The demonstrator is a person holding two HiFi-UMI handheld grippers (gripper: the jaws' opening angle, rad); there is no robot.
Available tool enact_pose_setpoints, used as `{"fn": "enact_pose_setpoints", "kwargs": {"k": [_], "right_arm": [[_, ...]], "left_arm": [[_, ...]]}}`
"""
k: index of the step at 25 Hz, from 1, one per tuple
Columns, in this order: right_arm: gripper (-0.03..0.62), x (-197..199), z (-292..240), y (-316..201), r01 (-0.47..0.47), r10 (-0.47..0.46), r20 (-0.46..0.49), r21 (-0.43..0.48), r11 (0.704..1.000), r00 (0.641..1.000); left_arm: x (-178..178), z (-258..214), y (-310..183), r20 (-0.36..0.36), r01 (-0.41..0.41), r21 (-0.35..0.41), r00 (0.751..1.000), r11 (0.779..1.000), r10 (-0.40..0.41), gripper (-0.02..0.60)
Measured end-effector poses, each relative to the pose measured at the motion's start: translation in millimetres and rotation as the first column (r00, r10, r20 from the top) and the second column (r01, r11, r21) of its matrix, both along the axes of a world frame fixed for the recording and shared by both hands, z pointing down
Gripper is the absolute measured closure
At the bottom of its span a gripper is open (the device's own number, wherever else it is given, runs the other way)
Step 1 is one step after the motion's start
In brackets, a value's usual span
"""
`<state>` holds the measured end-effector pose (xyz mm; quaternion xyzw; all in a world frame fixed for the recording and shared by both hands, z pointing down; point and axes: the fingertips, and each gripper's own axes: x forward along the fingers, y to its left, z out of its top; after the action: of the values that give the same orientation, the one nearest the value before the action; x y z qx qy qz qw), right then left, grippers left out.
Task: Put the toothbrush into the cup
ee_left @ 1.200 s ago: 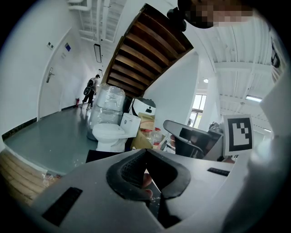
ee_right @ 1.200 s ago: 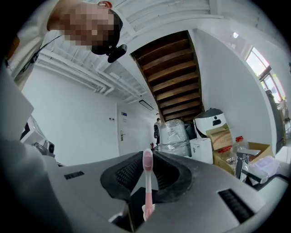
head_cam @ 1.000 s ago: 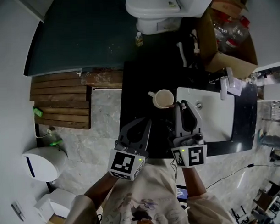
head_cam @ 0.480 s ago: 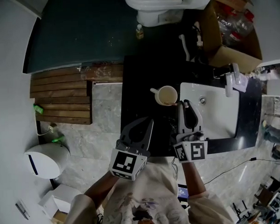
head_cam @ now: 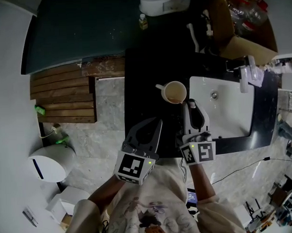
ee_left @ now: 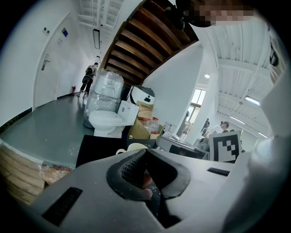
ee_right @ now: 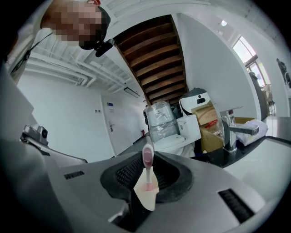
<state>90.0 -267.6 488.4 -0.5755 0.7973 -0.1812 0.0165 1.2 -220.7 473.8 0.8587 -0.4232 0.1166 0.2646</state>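
Observation:
A cream cup (head_cam: 175,92) with a handle on its left stands on the black counter (head_cam: 145,85), beside the sink. My right gripper (head_cam: 192,104) is just to the cup's lower right, shut on a pink toothbrush (ee_right: 148,160). The brush head sticks up out of the pads. My left gripper (head_cam: 158,122) hovers over the counter's front edge, below and left of the cup, with its jaws together and nothing clearly held. In the left gripper view the cup's rim (ee_left: 132,147) peeks just above the jaws.
A white sink (head_cam: 229,115) with a faucet (head_cam: 244,73) is set into the counter at the right. Beyond it are a cardboard box (head_cam: 246,31) of bottles and a toilet (head_cam: 161,1). Wooden boards (head_cam: 64,95) and a white appliance (head_cam: 49,164) sit on the floor at the left.
Both grippers have sunk a little toward the counter. The right one keeps the toothbrush and stays beside the cup; the head view has drifted so the counter sits higher in the picture.

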Motion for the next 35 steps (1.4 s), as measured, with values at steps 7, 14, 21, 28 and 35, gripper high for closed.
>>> {"fn": "enact_pose_setpoints", "kwargs": {"k": [7,14,21,28,35], "right_arm": [[0.502,4.5,22.3,2.3,-0.016,0.017,0.017,-0.057,0.998,1.0],[0.47,4.8,35.2,2.7,-0.007,0.015,0.074,-0.114,0.993,0.997],[0.427,-4.0,47.3,12.7,0.023,0.001,0.136,-0.174,0.985,0.991],[0.408,-9.0,46.7,27.3,0.048,-0.005,0.212,-0.198,0.979,0.977],[0.408,-2.4,30.4,43.1,0.051,-0.015,0.207,-0.17,0.984,0.978]], "left_arm": [[5.4,7.4,-2.3,0.001,-0.017,-0.01,1.0,1.0,0.017,0.568],[7.4,3.9,1.0,-0.004,-0.025,0.005,1.0,1.0,0.025,0.569],[7.0,1.7,9.3,-0.002,-0.027,-0.004,1.0,1.0,0.027,0.569],[11.5,-9.2,15.7,-0.009,-0.015,0.017,1.0,1.0,0.016,0.569],[9.1,-19.6,25.1,-0.005,0.012,0.031,1.0,0.999,-0.012,0.569]]}}
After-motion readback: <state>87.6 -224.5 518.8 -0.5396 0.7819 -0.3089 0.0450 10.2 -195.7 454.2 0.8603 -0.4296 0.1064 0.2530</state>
